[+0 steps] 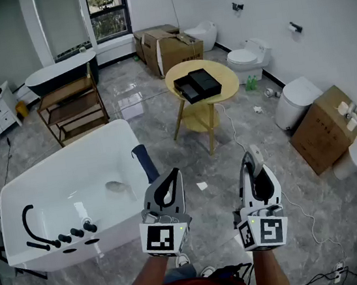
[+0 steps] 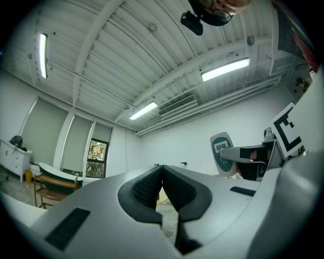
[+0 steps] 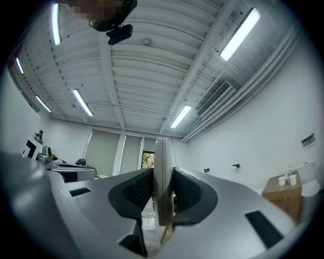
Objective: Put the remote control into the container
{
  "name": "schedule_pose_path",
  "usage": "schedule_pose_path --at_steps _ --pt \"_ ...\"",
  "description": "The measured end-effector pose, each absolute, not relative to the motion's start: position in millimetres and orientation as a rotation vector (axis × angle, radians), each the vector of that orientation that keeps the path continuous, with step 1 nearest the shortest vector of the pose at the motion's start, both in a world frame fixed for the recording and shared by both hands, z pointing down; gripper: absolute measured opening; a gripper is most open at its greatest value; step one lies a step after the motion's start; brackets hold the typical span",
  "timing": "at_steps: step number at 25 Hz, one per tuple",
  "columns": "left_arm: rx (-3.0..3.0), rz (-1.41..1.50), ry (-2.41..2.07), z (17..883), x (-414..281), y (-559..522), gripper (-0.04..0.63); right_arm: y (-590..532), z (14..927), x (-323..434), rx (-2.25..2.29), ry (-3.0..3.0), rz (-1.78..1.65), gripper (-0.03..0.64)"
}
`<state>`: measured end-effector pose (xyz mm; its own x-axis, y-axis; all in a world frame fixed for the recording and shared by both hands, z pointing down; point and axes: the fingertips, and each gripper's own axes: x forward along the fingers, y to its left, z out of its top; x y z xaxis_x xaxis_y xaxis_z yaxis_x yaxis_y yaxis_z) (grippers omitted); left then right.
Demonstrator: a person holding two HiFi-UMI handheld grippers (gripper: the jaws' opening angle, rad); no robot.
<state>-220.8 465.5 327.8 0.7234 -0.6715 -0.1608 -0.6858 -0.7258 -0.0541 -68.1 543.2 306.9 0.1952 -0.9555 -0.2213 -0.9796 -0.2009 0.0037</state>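
My right gripper [image 1: 255, 162] is shut on a slim white remote control [image 1: 256, 154], which stands on edge between the pads [image 3: 163, 177] and sticks out past the tips. From the left gripper view, the remote's teal face [image 2: 221, 152] shows ahead of the right gripper [image 2: 253, 158]. My left gripper [image 1: 170, 176] is held beside it with its jaws shut [image 2: 162, 170] and nothing between them. The container is a black open box [image 1: 198, 84] on a round yellow table [image 1: 224, 92], well ahead of both grippers across the marble floor.
A white bathtub [image 1: 73, 193] stands close on the left, with a wooden rack [image 1: 71, 107] behind it. Cardboard boxes [image 1: 168, 48] sit at the back and at the right [image 1: 325, 128]. Toilets [image 1: 249, 56] line the right wall. A cable [image 1: 308, 219] trails over the floor.
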Motion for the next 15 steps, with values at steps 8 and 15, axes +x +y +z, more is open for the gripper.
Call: schedule_pose_path --at_steps 8,15 --pt "-2.814 0.208 1.109 328.5 -227.6 439.3 0.015 516.2 308.4 -74.5 -2.315 1.897 0.264 0.126" --pt "-2.819 0.241 1.103 327.4 -247.3 405.9 0.015 484.1 311.2 -94.6 -2.293 1.89 0.239 0.126"
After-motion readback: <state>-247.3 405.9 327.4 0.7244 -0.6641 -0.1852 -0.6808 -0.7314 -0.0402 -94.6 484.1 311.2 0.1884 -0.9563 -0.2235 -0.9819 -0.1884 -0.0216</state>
